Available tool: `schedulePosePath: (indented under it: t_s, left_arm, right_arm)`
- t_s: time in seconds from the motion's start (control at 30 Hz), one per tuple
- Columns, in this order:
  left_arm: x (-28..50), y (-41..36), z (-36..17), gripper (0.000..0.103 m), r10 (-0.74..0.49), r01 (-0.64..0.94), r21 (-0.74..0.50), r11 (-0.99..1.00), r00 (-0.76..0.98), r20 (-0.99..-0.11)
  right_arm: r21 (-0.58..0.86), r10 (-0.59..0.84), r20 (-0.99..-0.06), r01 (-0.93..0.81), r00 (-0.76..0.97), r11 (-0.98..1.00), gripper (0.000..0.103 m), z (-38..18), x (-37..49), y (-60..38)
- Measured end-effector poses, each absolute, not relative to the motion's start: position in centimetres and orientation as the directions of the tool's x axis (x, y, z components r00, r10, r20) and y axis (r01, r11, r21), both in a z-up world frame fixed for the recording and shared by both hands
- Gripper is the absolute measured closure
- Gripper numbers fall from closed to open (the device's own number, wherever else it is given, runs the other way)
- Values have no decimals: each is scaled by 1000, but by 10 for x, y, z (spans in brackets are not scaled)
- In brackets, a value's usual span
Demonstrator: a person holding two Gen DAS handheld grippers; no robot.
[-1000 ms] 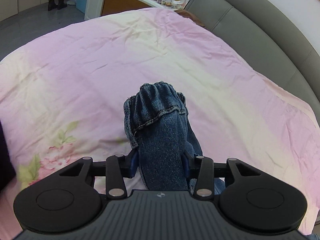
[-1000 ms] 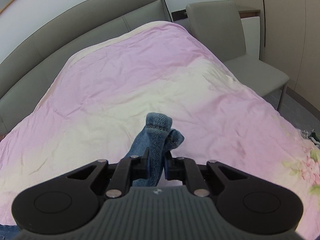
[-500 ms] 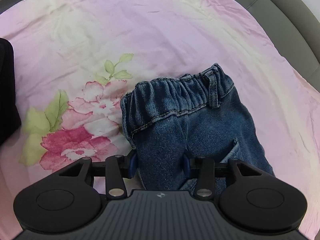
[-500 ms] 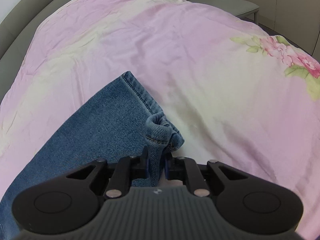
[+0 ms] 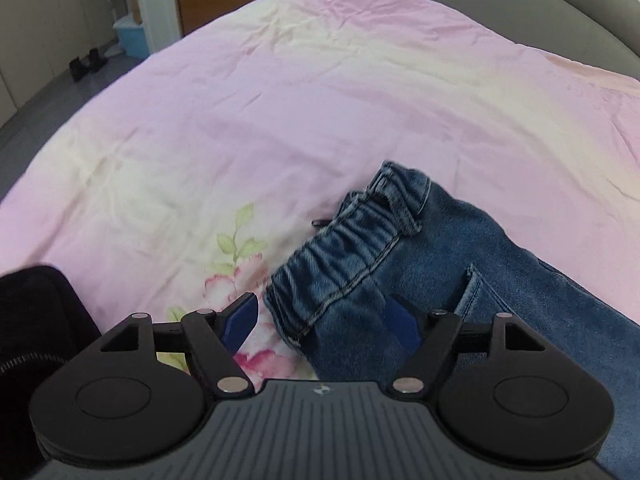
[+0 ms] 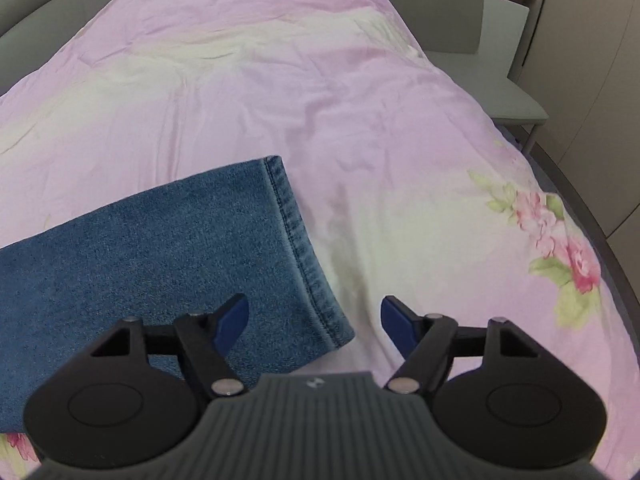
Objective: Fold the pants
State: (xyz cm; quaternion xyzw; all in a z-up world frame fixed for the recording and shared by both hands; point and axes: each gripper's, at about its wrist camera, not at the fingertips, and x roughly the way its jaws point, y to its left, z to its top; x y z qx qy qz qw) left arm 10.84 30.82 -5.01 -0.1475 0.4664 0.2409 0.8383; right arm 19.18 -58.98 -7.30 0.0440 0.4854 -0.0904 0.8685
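1. Half a second ago both grippers were clamped on the denim; now the left gripper (image 5: 320,320) stands spread wide, its blue pads clear of the cloth on either side of the waistband corner.
2. The right gripper (image 6: 314,320) has likewise let go and stands spread, the hem corner lying loose between and below its pads.
3. The pants (image 5: 460,264) now lie on the bed (image 5: 280,100) near its front edge, no longer bunched up in the jaws.
4. The waistband (image 5: 352,248) is gathered elastic, ribbed and puckered, with a seam of pale stitching under it; a belt loop and the edge of a back pocket show beside it.
5. The leg (image 6: 160,248) lies flat and smooth, a broad band of mid-blue denim ending in a straight, double-stitched hem (image 6: 296,236).
6. The bed cover is soft pink and cream cloth, lightly creased, printed with pink flowers and green leaves.
7. A black thing (image 5: 36,320) with a zip sits at the left edge.
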Motion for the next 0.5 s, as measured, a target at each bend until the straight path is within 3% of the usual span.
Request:
schedulePosePath:
  t_s: [0.23, 0.5]
  left_arm:
    - [155, 300, -33, 14, 237, -440, -22, 898, 524, -818]
    - [201, 305, -64, 12, 198, -437, -53, 898, 509, -838]
  right_arm:
    - [-3, -76, -820, 129, 567, 992, 33, -53, 227, -582]
    - [-33, -80, -827, 94, 557, 995, 33, -77, 284, -575]
